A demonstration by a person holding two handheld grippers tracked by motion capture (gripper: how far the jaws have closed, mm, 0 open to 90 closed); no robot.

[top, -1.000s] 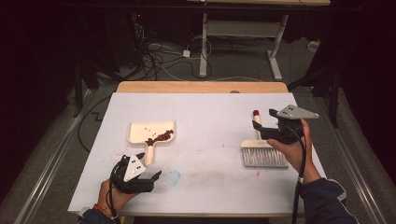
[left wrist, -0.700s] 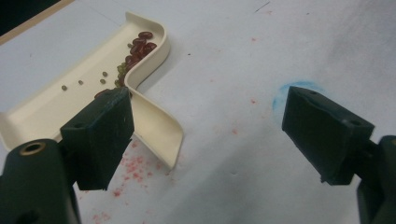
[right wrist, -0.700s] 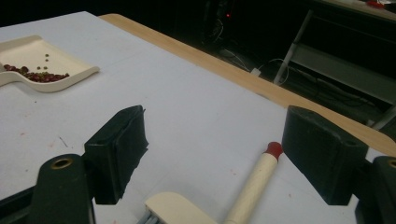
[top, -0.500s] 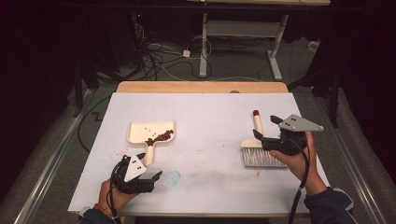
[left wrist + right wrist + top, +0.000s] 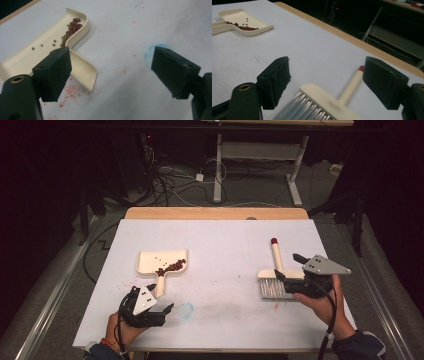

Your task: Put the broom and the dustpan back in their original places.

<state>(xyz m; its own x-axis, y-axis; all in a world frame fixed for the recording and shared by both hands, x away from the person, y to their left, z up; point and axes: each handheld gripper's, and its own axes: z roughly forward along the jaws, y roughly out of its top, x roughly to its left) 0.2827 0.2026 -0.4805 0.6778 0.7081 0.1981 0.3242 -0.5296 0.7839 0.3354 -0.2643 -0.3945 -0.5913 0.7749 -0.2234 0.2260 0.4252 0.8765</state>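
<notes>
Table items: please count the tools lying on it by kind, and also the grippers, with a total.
Dustpan: 1
Brush: 1
Grippers, left gripper and right gripper: 2
Total: 4

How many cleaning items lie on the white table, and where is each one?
2. The dustpan, with beans in it, lies on the table's left half, its handle near the left tool. The brush lies on the right half, its bristles beside the right tool.
</notes>
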